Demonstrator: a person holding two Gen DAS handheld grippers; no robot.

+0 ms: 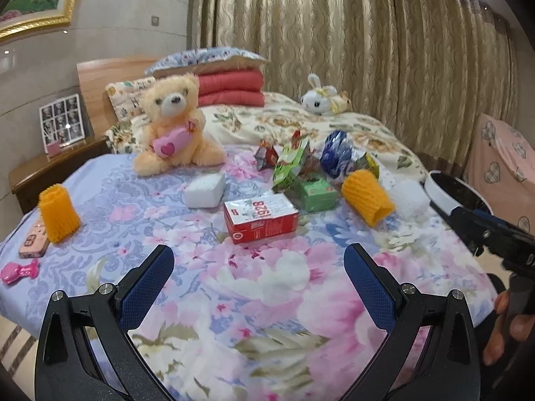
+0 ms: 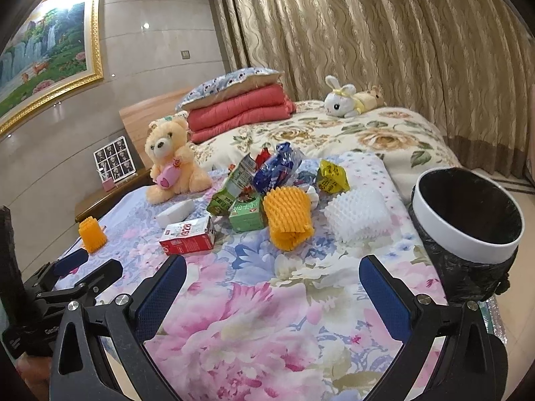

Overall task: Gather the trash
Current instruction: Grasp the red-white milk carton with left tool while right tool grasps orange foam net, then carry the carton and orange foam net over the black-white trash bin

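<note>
Both grippers hung over the foot of the bed with jaws spread wide and nothing between them: left gripper and right gripper, each above the pink-and-blue floral blanket. Just beyond lay the trash, loosely clustered mid-bed: a red carton marked 1928, a green box touching crumpled green, blue and yellow wrappers, an orange foam net sleeve on its side, a white foam net beside it, and a white foam block. A second orange sleeve stood upright, well apart at the left edge, near a pink case and a pink clip. Wrapper print was too small to read. A white-rimmed bin, lined with a black bag, stood off the right edge of the bed; its dark interior hid any contents. Farther back sat a teddy bear, folded red quilts under a pillow, and a plush rabbit. Gold curtains closed the far wall; a gilt-framed landscape painting was cut off at left, above a wooden nightstand with a photo frame.
</note>
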